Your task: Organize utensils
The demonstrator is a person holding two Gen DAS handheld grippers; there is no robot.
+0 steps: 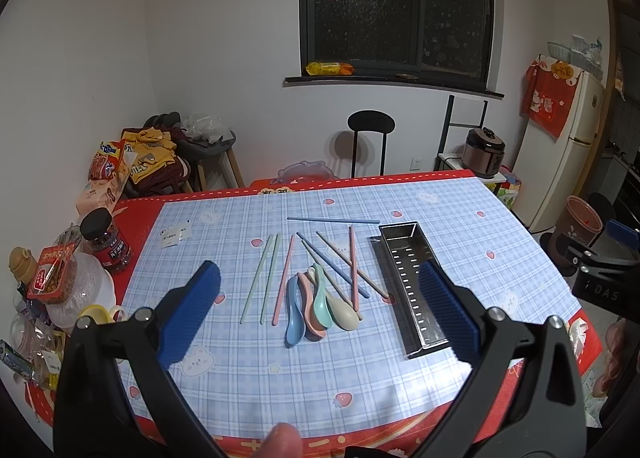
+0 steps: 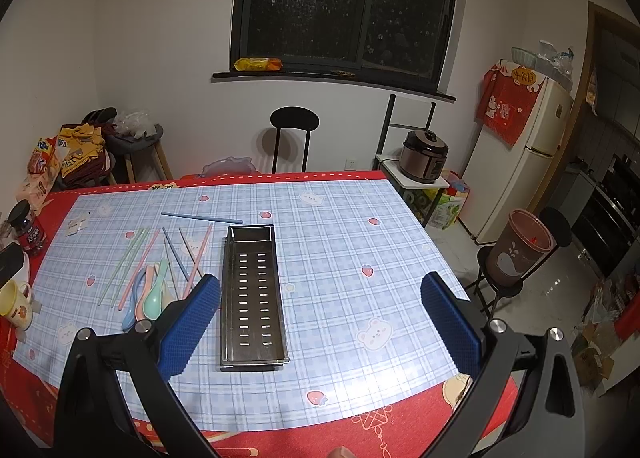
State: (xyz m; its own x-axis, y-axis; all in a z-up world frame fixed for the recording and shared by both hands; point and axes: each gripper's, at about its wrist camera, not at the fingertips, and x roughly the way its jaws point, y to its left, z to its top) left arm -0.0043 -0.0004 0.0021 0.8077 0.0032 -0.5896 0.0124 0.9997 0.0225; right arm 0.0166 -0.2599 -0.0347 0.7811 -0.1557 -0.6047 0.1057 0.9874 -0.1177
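Four spoons (image 1: 316,304) ahead between open left gripper (image 1: 320,314) fingers.

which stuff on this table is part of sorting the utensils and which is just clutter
For the job:
- spoons, four, overlapping
- chopsticks, loose on the cloth
- metal tray, empty
- left gripper and right gripper, both open

Just lying about:
- dark-lidded jar
- yellow mug
- snack bags
- paper packets
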